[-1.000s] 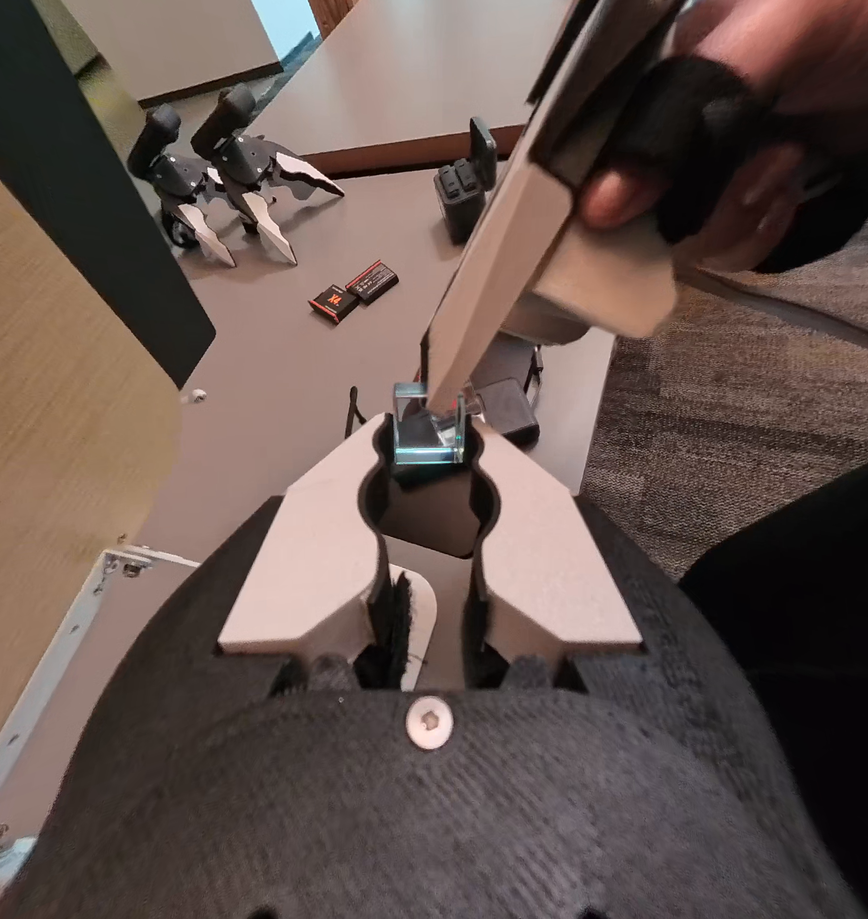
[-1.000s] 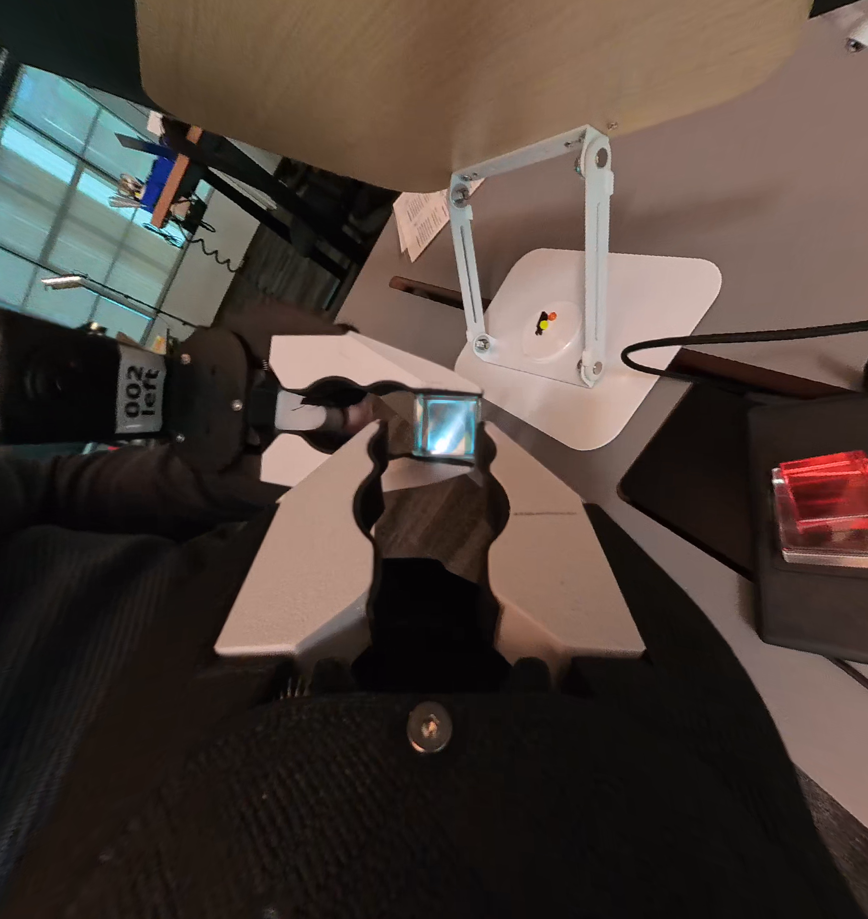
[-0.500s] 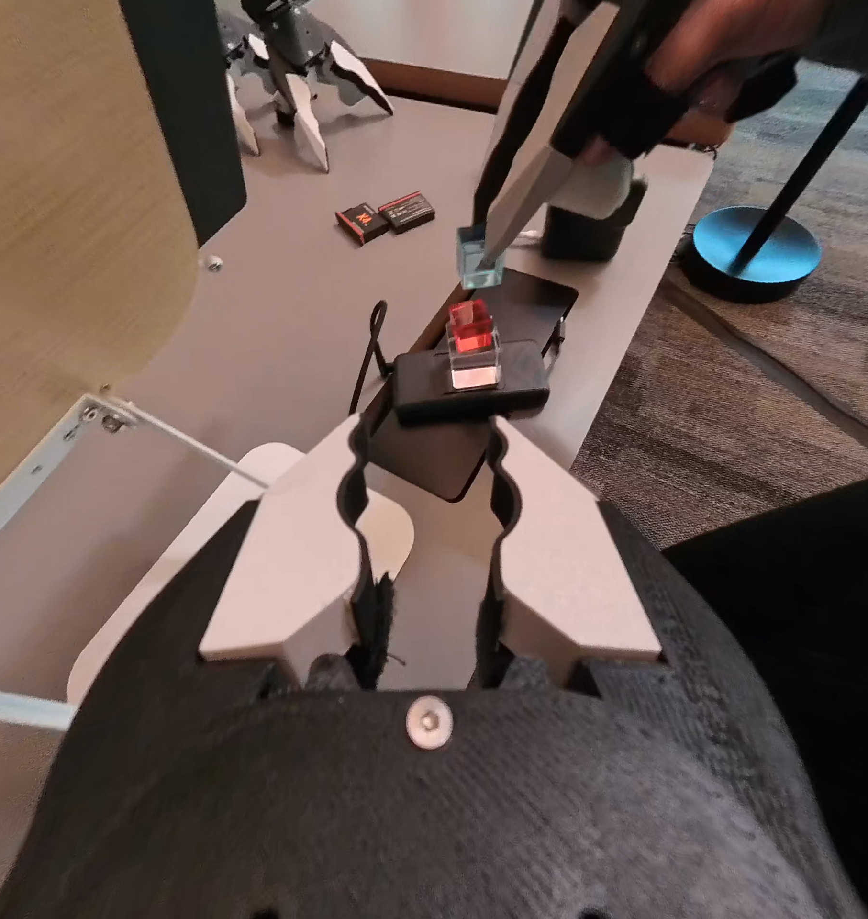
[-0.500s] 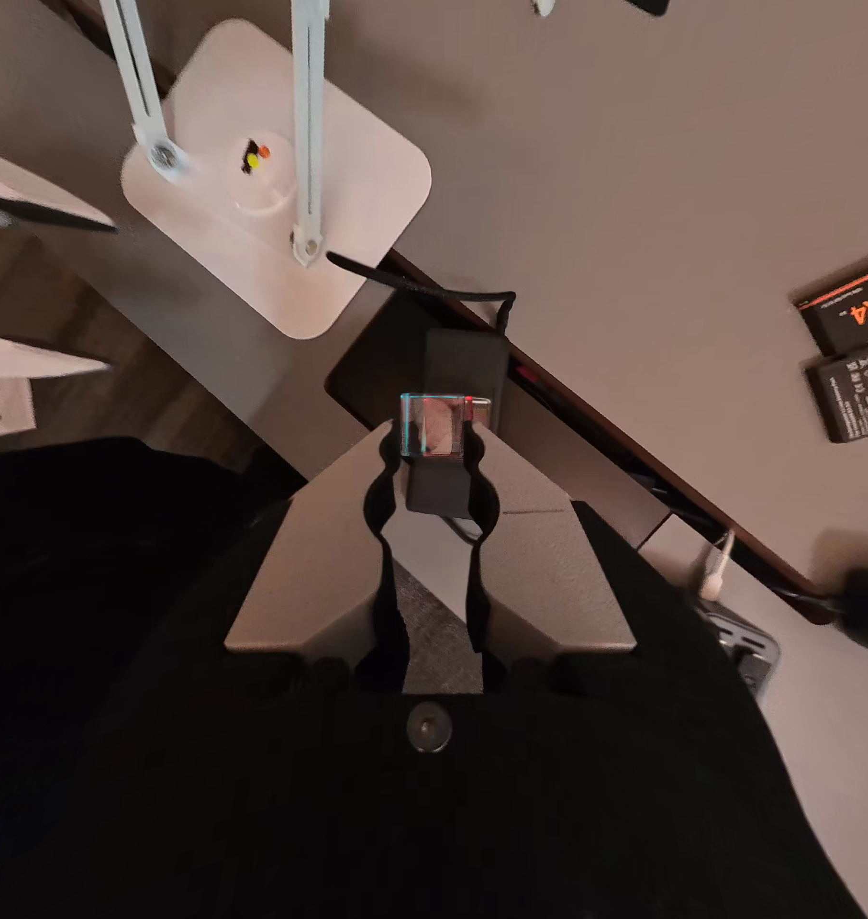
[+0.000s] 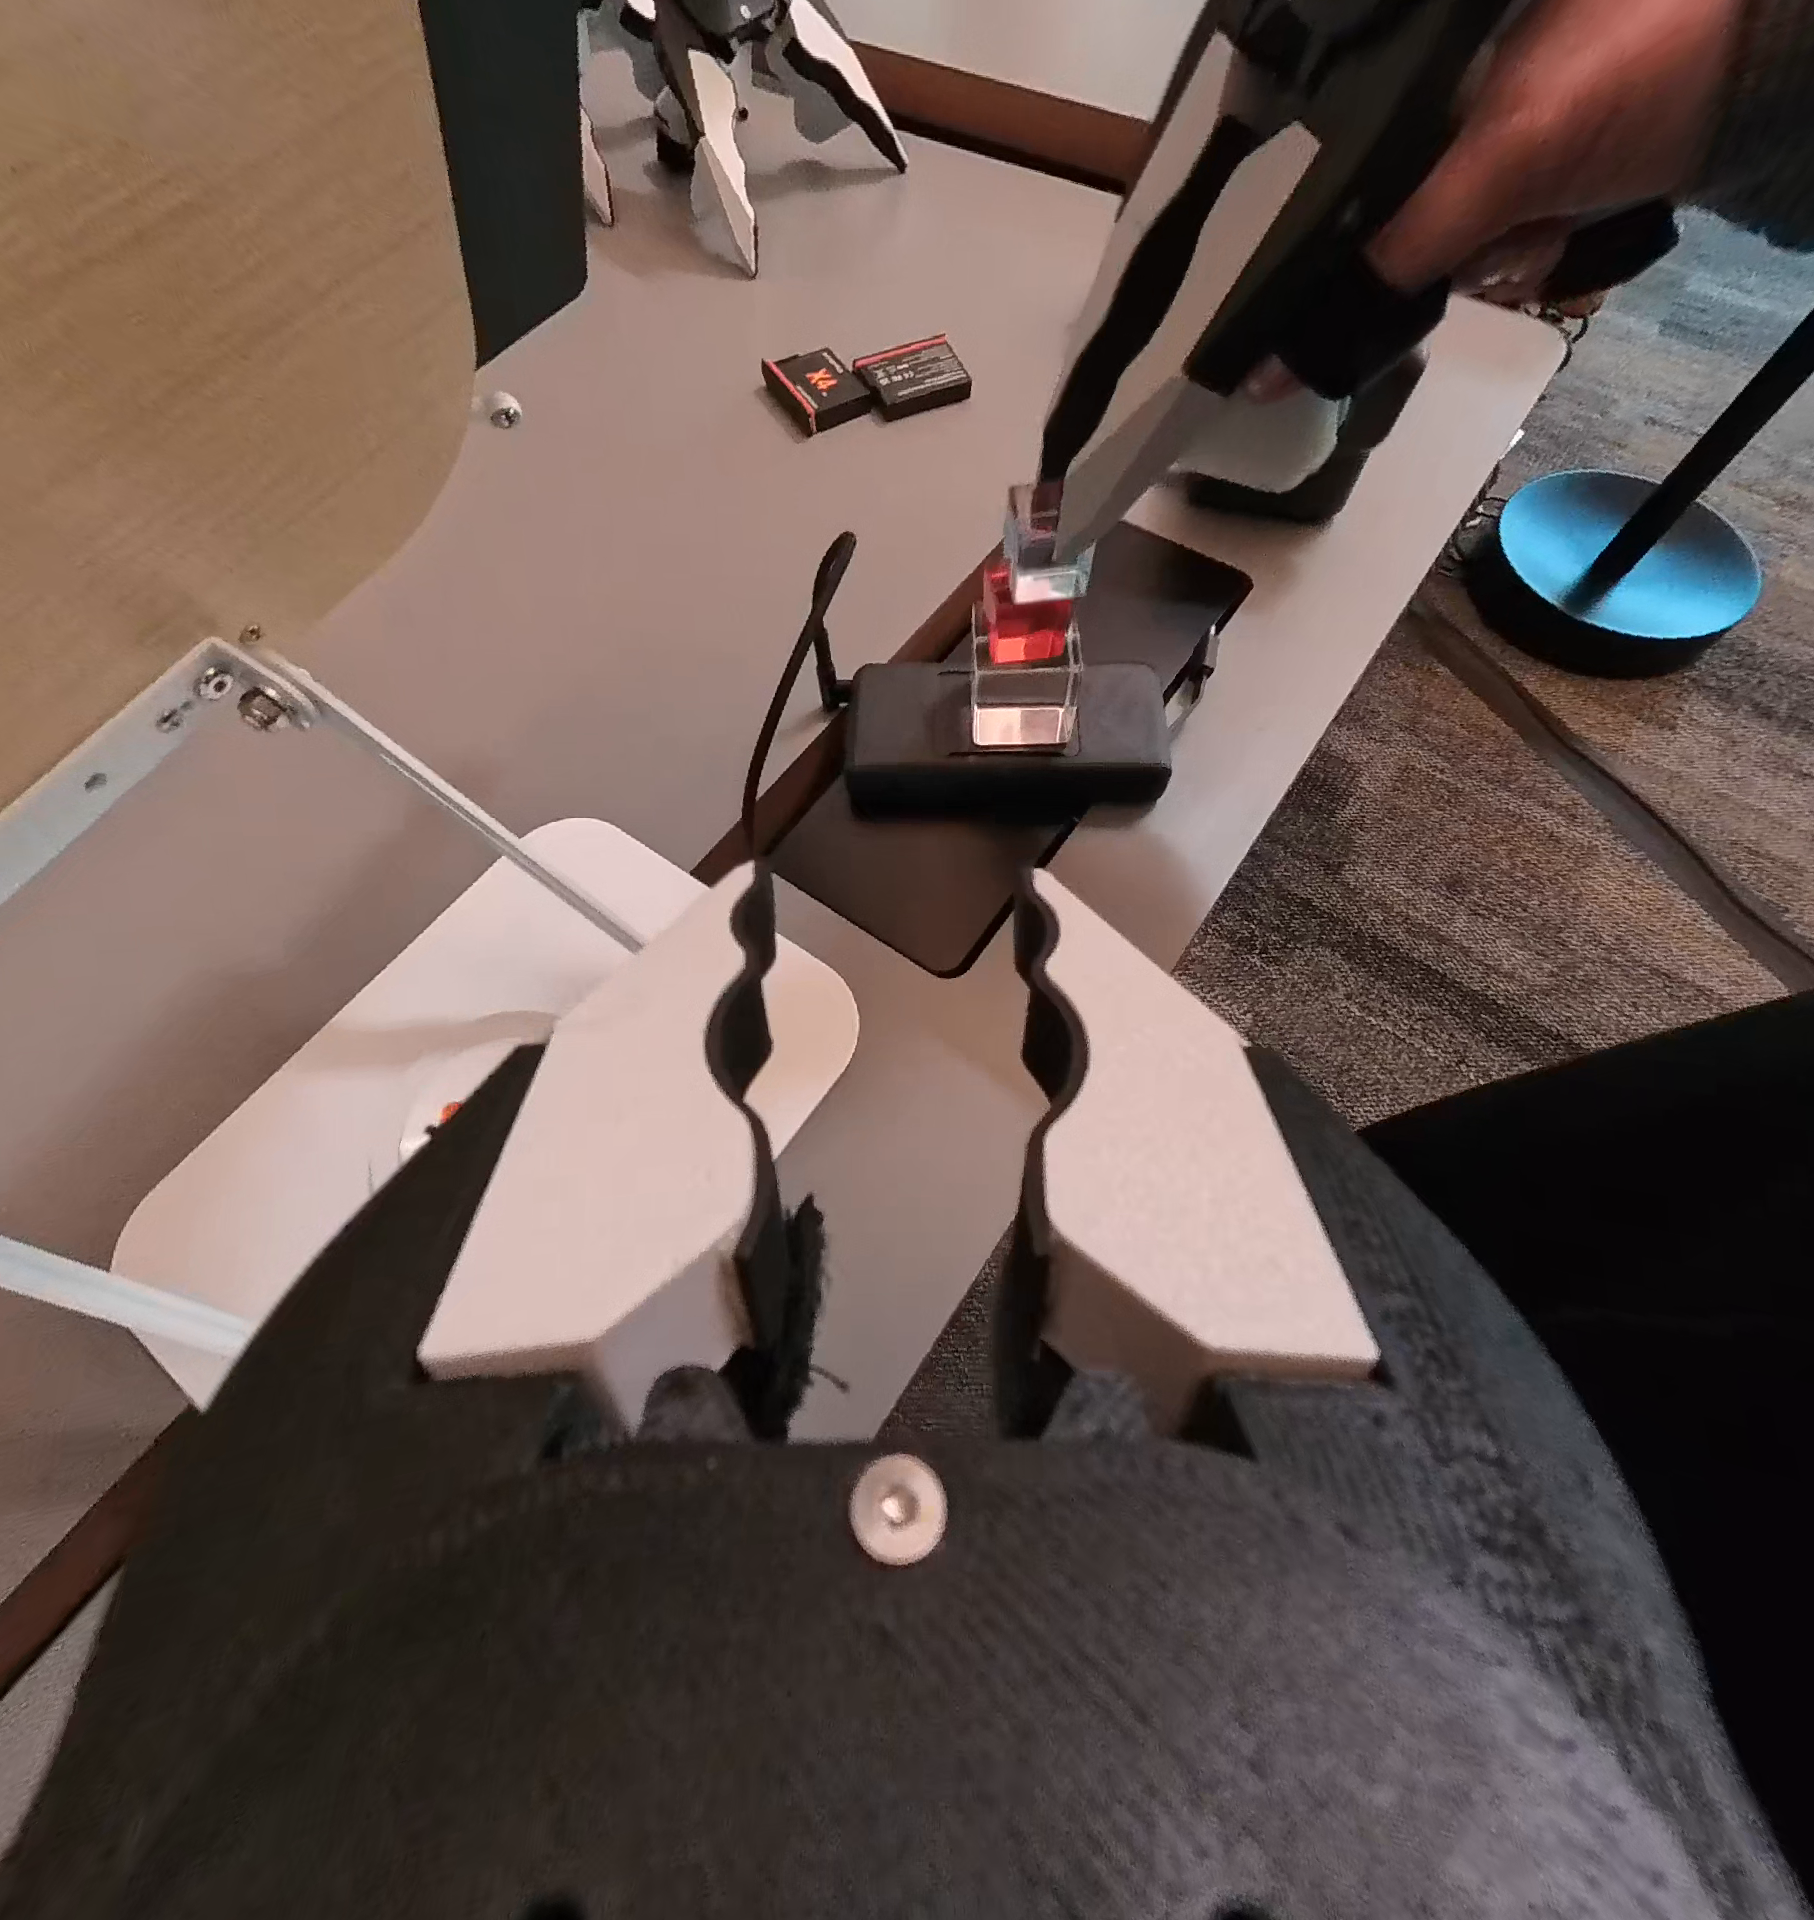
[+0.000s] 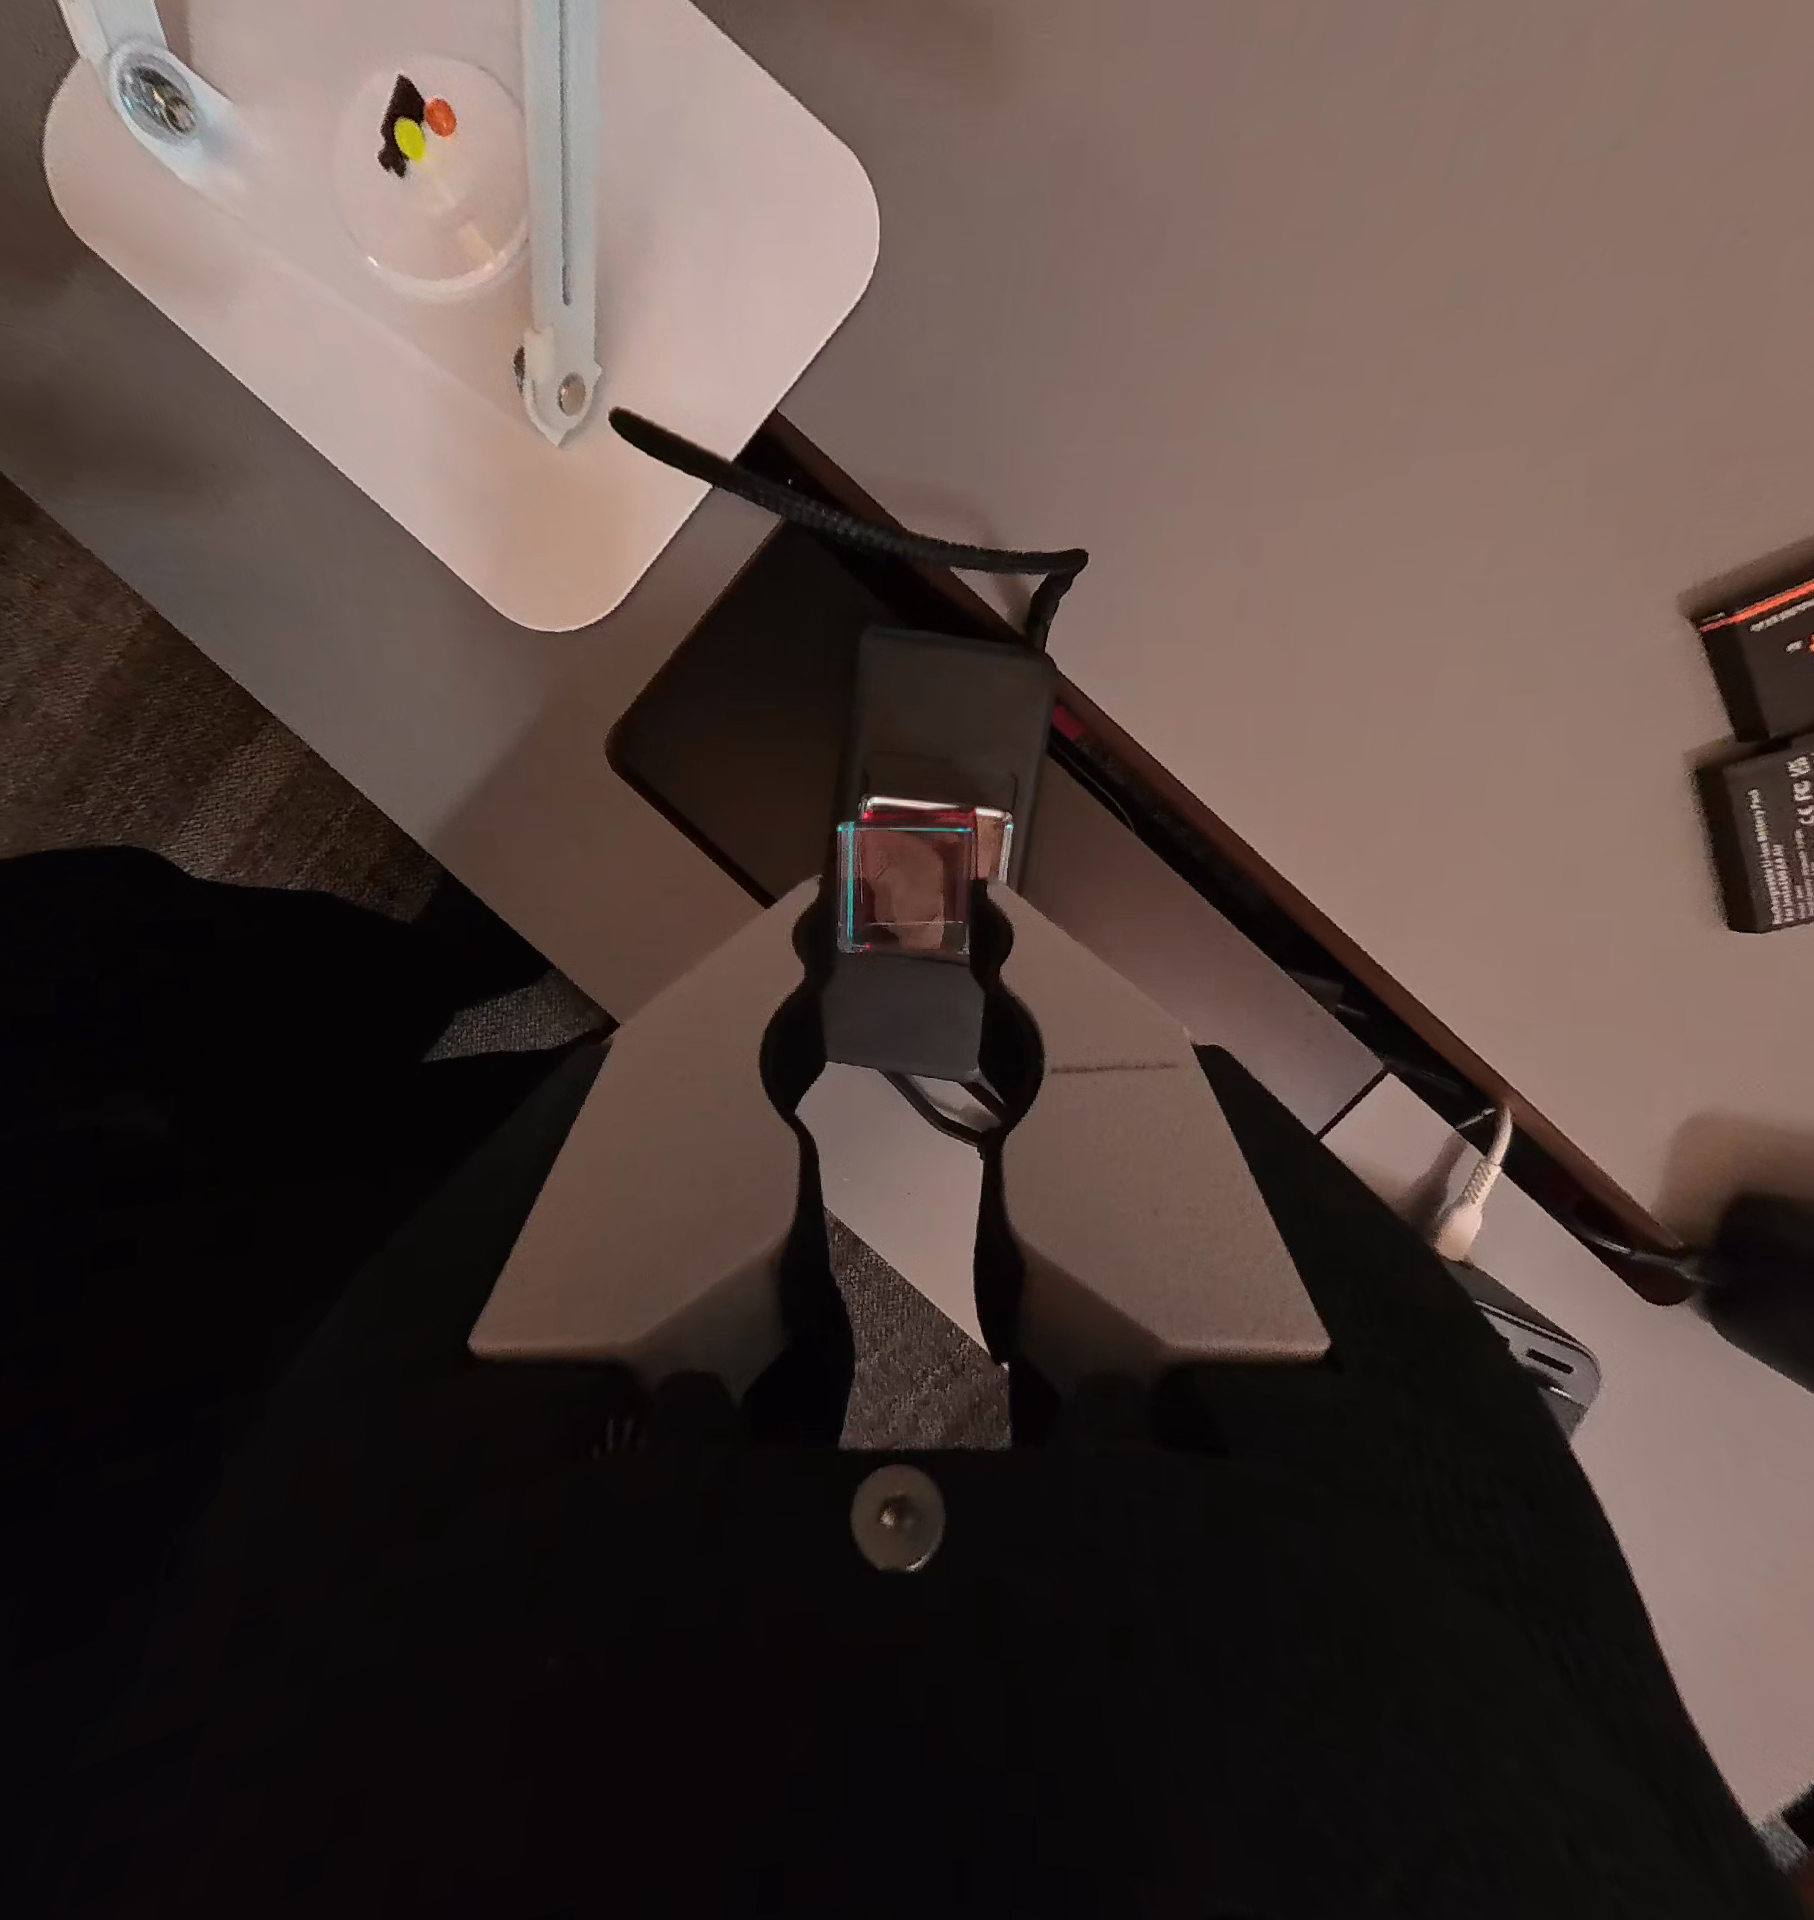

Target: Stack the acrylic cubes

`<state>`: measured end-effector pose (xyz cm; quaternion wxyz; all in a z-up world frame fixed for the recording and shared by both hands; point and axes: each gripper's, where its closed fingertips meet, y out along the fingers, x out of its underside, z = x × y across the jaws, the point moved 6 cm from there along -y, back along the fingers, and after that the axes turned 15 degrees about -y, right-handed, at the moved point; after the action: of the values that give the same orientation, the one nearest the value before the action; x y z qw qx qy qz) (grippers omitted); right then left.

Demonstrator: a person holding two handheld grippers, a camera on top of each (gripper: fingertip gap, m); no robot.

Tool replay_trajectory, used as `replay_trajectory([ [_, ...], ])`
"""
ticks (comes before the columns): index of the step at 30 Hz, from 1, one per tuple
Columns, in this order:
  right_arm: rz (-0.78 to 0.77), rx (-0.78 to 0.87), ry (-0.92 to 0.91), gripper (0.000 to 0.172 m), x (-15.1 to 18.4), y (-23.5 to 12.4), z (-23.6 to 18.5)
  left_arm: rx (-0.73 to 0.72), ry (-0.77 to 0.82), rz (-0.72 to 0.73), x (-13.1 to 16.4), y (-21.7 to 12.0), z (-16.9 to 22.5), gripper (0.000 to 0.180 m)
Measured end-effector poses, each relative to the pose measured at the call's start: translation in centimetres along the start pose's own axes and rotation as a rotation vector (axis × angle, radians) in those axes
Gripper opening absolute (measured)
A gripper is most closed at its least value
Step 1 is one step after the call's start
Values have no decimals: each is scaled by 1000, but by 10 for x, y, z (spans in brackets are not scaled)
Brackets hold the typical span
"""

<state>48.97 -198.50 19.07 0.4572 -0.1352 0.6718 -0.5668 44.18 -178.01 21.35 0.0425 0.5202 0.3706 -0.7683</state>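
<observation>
- Here the left gripper (image 5: 892, 940) hangs with its fingers spread wide and nothing between them; only the bench (image 5: 622, 540) and a dark inset panel (image 5: 913, 894) show through the gap.
- Ahead of it, a black box (image 5: 1007, 743) sits on that panel, carrying a clear block (image 5: 1022, 696) with a red block (image 5: 1028, 623) on top.
- The right gripper (image 6: 903, 914), held by a hand (image 5: 1568, 135), has its fingers (image 6: 1079, 997) closed on a clear cube (image 6: 908, 899) with bluish edges, the pads pressing its two sides near the tips.
- In the left wrist view this cube (image 5: 1043, 545) sits just over the red block; whether they touch, I cannot tell.
- A black cable (image 5: 789, 665) runs from the box's far side.
- Left of the box stands a white base plate (image 6: 446, 312) with a white bracket (image 6: 560, 208).
- Two black battery packs (image 5: 867, 376) lie farther back on the bench.
</observation>
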Motion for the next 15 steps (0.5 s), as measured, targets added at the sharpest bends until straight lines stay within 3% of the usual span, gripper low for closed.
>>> replay_trajectory([
  [12, 57, -12, 55, 24, 2, 2, 0, 9, -29, -15, 4, 2, 3, 40],
  [15, 111, -22, 100, 49, 4, -7, -3, 9, -38, -2, 3, -1, 3, 37],
])
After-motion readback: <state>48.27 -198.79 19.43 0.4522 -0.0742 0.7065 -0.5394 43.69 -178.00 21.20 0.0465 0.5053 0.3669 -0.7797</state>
